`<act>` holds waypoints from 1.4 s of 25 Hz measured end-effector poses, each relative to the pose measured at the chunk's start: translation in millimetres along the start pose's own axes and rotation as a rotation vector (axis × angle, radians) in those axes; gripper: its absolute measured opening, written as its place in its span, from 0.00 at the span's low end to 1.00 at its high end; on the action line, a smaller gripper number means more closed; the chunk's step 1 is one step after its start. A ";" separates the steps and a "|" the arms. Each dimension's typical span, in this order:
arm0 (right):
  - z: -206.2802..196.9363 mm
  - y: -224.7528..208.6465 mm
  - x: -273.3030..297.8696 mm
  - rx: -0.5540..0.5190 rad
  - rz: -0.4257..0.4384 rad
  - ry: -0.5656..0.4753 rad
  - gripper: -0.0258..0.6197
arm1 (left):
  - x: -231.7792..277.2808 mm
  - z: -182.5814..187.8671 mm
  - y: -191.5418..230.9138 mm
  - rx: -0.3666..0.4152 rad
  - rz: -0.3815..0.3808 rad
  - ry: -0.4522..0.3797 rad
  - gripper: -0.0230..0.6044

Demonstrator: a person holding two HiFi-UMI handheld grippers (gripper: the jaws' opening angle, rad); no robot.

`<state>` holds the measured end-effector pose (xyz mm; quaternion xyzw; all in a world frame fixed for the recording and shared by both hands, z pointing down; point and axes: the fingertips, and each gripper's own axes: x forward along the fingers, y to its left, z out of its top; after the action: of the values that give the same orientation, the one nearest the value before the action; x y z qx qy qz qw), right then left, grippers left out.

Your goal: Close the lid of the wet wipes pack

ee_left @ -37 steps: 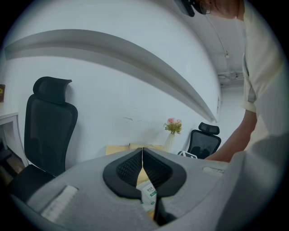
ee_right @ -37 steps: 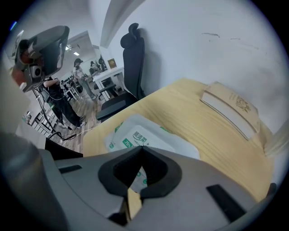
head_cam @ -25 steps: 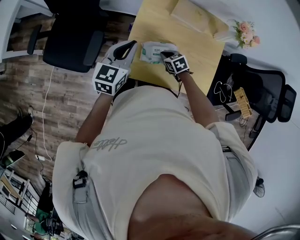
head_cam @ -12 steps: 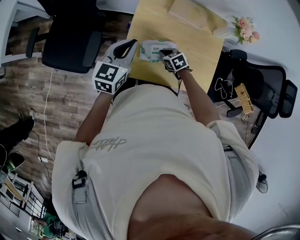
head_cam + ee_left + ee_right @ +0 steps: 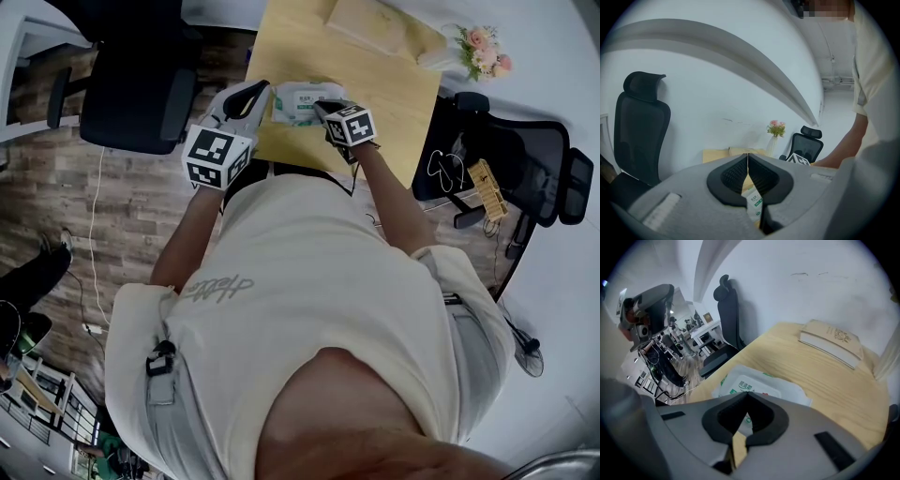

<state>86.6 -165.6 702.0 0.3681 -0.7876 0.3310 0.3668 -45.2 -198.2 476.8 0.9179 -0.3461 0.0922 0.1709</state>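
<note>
The wet wipes pack (image 5: 302, 101), white with green print, lies near the front edge of the light wooden table (image 5: 398, 89). In the right gripper view its white lid (image 5: 757, 384) looks flat on the pack. My right gripper (image 5: 322, 107) is at the pack's near right corner, and its jaws (image 5: 747, 395) are shut just over the pack with nothing between them. My left gripper (image 5: 265, 90) hangs at the pack's left end. It is shut (image 5: 748, 157) and empty, and a strip of the pack (image 5: 754, 206) shows below its fingers.
A closed book (image 5: 375, 23) lies at the table's far side, with a vase of pink flowers (image 5: 480, 49) at the far right corner. One black office chair (image 5: 131, 84) stands left of the table and another (image 5: 511, 178) to the right.
Both grippers keep their places at the pack; only the head view has drifted a little.
</note>
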 end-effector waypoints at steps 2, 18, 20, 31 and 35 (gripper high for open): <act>3.4 2.1 -7.0 -0.012 -0.001 -0.022 0.04 | 3.5 0.7 -3.0 0.006 -0.010 0.003 0.06; 37.5 7.9 -89.7 -0.063 -0.069 -0.241 0.04 | 27.8 20.4 -35.3 0.086 -0.084 -0.002 0.06; 44.6 7.7 -103.0 -0.058 -0.076 -0.283 0.04 | 30.4 24.2 -37.8 0.096 -0.087 -0.003 0.06; 96.2 14.3 -185.4 -0.097 -0.109 -0.496 0.04 | 43.6 56.9 -49.8 0.203 -0.102 -0.033 0.06; 112.8 13.9 -210.2 -0.121 -0.143 -0.566 0.04 | 47.4 72.7 -57.6 0.227 -0.116 -0.058 0.06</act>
<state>134.2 -176.9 468.0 0.4778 -0.8490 0.1412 0.1760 32.1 -213.8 408.8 0.9521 -0.2845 0.0944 0.0610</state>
